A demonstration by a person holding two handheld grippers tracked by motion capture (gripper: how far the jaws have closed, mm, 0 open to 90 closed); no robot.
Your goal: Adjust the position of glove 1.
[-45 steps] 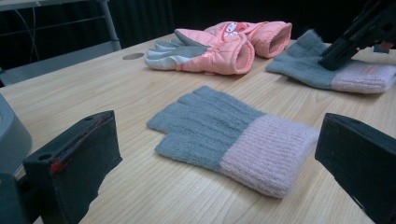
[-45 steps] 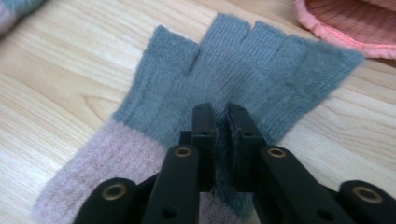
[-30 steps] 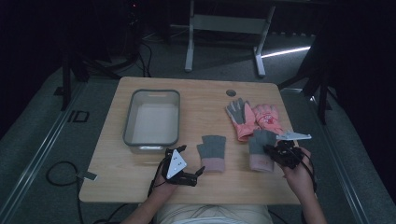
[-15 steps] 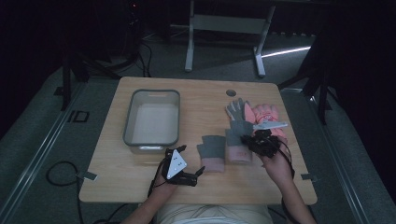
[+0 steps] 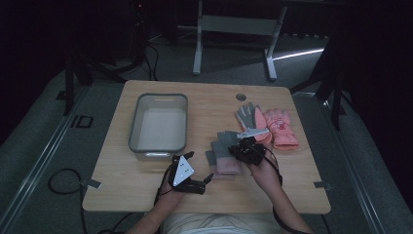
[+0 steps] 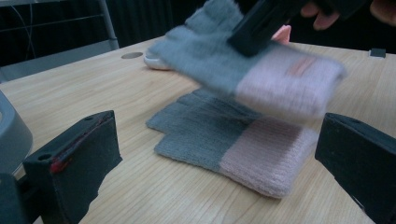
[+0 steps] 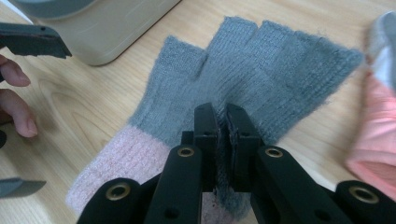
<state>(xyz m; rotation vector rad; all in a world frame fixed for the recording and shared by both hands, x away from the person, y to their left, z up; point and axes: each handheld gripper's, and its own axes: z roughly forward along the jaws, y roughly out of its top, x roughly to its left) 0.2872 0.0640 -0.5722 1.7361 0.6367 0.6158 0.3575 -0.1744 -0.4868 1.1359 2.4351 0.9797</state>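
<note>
Wooden table (image 5: 214, 105) holds label-free grey-pink glove (image 6: 233, 140).

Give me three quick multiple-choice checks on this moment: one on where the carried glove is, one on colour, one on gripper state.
1. Where is the grey and pink knit fingerless glove held by the right gripper?
A. Inside the tub
B. In the air above the matching knit glove lying on the table
C. On the floor

2. What colour are the cuffs of the two knit gloves?
A. Pale pink
B. Blue
C. Black

3. How does the left gripper stand?
A. Shut on a glove
B. Open, holding nothing
C. Shut on the tub rim

Answers:
1 B: the held glove hangs from the right gripper over the flat glove.
2 A: both cuffs are pale pink past the grey knit.
3 B: the left gripper has its jaws wide apart, beside the grey plastic tub on the wooden table.
</note>
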